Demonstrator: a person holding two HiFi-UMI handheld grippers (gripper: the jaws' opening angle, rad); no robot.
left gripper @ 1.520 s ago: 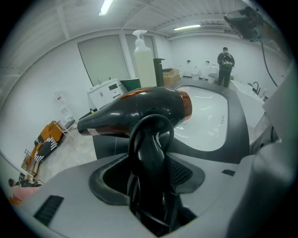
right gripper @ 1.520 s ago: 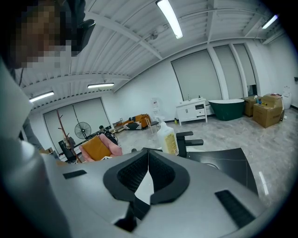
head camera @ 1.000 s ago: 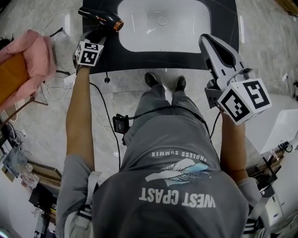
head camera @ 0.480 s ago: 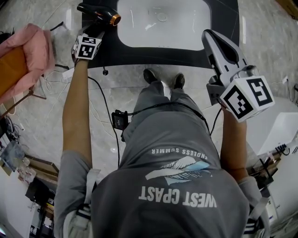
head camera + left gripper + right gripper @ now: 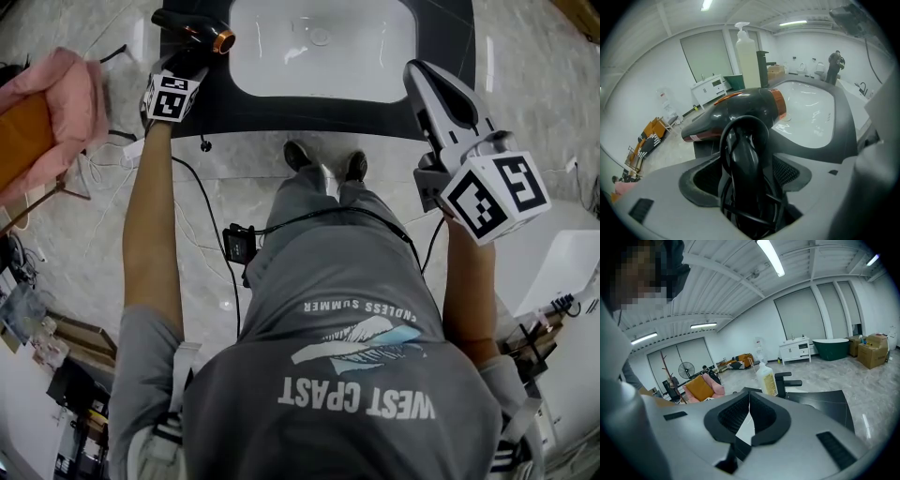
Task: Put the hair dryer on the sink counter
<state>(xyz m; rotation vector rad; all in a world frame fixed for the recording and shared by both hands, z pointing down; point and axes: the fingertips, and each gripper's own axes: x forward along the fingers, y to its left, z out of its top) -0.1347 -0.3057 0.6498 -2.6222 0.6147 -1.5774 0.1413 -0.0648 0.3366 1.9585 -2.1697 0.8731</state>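
— Where's the hair dryer (image 5: 192,30) right now?

— Upper left of the head view, lying on the dark sink counter (image 5: 448,42) just left of the white basin (image 5: 319,52). Its copper-ringed nozzle points toward the basin.

— And your left gripper (image 5: 190,60)?

— It's down over the dryer. In the left gripper view the black handle and its looped cord stand up between my jaws in the lower middle of the frame. I've just been opening those jaws, so they stand wide, with a dark gap between each pad and the handle. Nothing is clamped.

— What's behind it in that view?

— A soap bottle (image 5: 747,55) and a dark faucet (image 5: 762,63) at top centre, past the dryer's body, with the basin to the right.

— The right gripper (image 5: 424,79)?

— It's at the right of the head view, held above the counter's right part, well apart from the dryer. In its own view my jaws are closed tip to tip, and they carry nothing.
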